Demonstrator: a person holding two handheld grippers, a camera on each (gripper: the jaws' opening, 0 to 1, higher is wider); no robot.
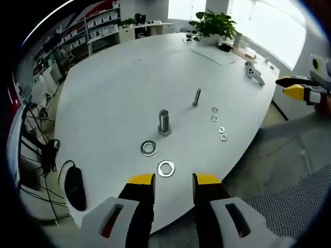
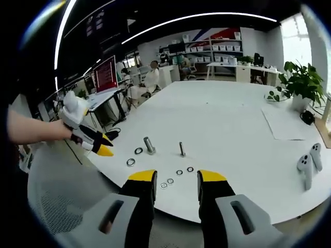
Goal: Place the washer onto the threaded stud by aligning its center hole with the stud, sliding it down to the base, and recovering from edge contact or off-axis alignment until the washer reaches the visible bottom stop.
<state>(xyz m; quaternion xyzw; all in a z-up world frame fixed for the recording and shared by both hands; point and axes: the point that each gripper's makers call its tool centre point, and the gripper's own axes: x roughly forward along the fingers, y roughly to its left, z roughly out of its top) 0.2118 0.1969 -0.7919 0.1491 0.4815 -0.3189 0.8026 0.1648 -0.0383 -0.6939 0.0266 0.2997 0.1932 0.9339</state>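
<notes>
White and round-edged, the surface (image 1: 114, 88) carries the hardware near its front edge. In the left gripper view the left claw (image 1: 174, 181) stands with its yellow-tipped jaws parted and nothing between them, hovering just off the surface's edge. Just beyond its tips lies a large washer (image 1: 166, 168), with a second large washer (image 1: 149, 148) a little farther in and to the left. Past these stands the thick threaded stud (image 1: 164, 122), upright on its hex base, bare of any washer. Farther on stands a thinner bolt (image 1: 196, 97), also upright, and to its right four small washers (image 1: 218, 124) lie in a loose line. A black mouse (image 1: 75, 187) rests at the surface's left edge, and a potted plant (image 1: 213, 23) sits at the far side. In the right gripper view the right claw (image 2: 176, 178) is likewise open and empty, hovering near the small washers, while a person's hand (image 2: 62, 132) holds the left claw off the surface's edge.
</notes>
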